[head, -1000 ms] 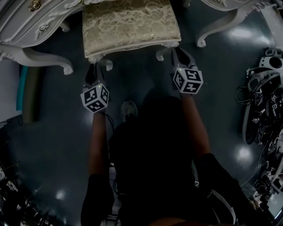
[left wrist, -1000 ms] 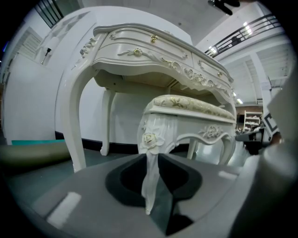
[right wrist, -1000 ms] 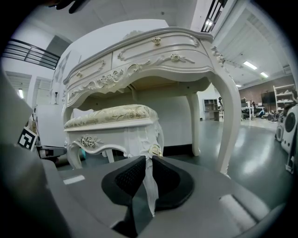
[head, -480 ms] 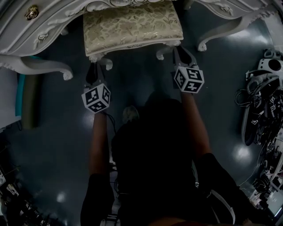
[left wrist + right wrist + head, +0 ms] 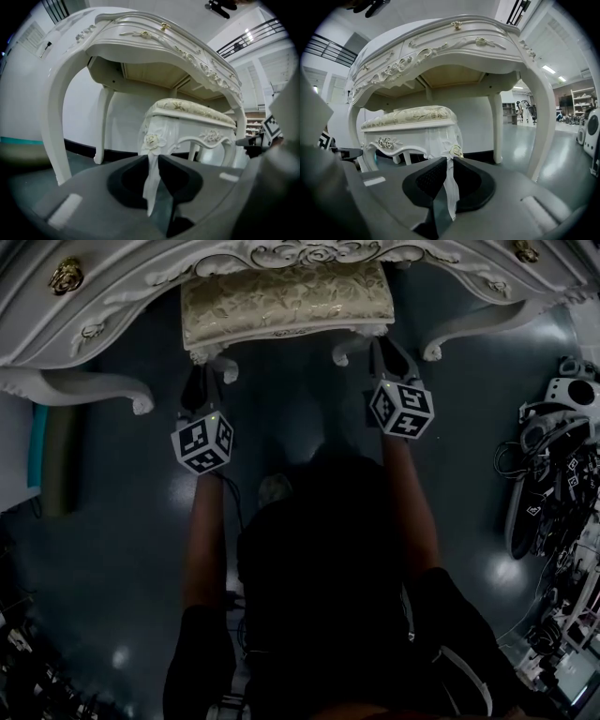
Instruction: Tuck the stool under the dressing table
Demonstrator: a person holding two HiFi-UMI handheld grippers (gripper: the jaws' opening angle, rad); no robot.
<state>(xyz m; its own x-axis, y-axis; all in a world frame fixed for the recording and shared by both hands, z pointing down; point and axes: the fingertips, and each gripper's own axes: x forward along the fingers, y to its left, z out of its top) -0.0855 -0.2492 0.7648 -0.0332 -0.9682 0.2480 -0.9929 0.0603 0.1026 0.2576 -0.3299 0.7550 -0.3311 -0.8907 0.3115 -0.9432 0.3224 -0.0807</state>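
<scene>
Since the left tool and right tool each pinch narrowly on a front leg of the stool, which sits mostly beneath the dressing table, uneven pushing could skew it against a curved table leg, or a slim leg could slip free. Drawers closed; contents unseen.

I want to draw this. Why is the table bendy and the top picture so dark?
Left and right gripper views: a wide-angle lens bows the dressing table and blackens the corners. Head view: dim, the person mostly shadow, lamps glinting off the floor.
</scene>
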